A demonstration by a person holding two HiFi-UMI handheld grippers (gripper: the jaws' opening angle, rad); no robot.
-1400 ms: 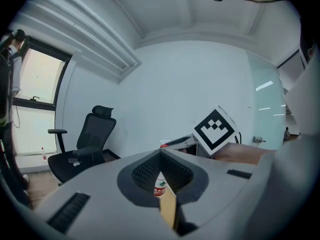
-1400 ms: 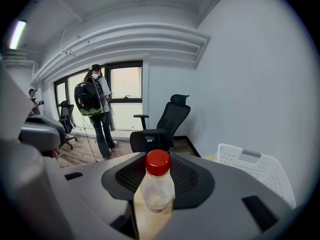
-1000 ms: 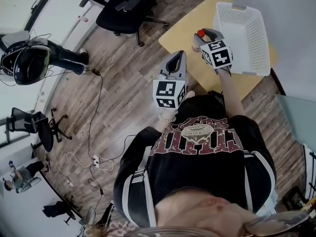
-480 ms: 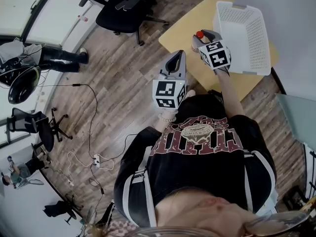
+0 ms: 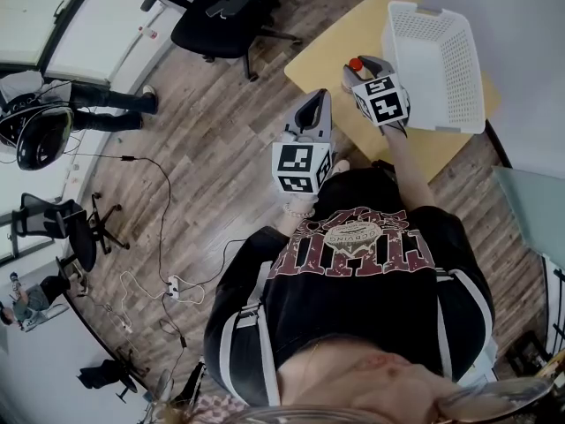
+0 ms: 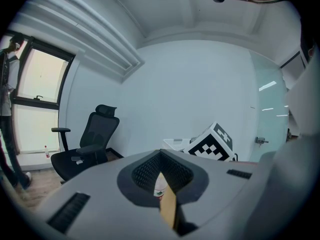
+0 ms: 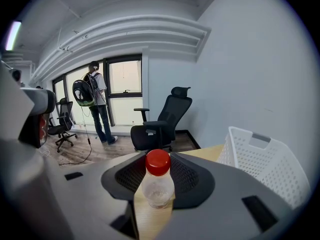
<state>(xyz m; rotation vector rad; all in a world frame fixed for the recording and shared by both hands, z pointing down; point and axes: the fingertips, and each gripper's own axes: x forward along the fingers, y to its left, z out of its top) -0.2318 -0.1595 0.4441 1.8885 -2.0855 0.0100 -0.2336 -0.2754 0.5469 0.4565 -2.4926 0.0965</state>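
right gripper [image 7: 159,170]: fingers clamped on red-capped bottle [image 7: 158,186], held upright near white basket [image 7: 265,164] over counter [image 5: 322,53] | left gripper [image 6: 163,183]: fingers set narrow, nothing gripped

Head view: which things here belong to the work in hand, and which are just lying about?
In hand: clear plastic bottle with red cap, gripped in the right tongs; white plastic mesh basket beside it; pale wooden table under both.
Lying about: empty left tongs; black office chair; black cable on the wooden floor; person with backpack.
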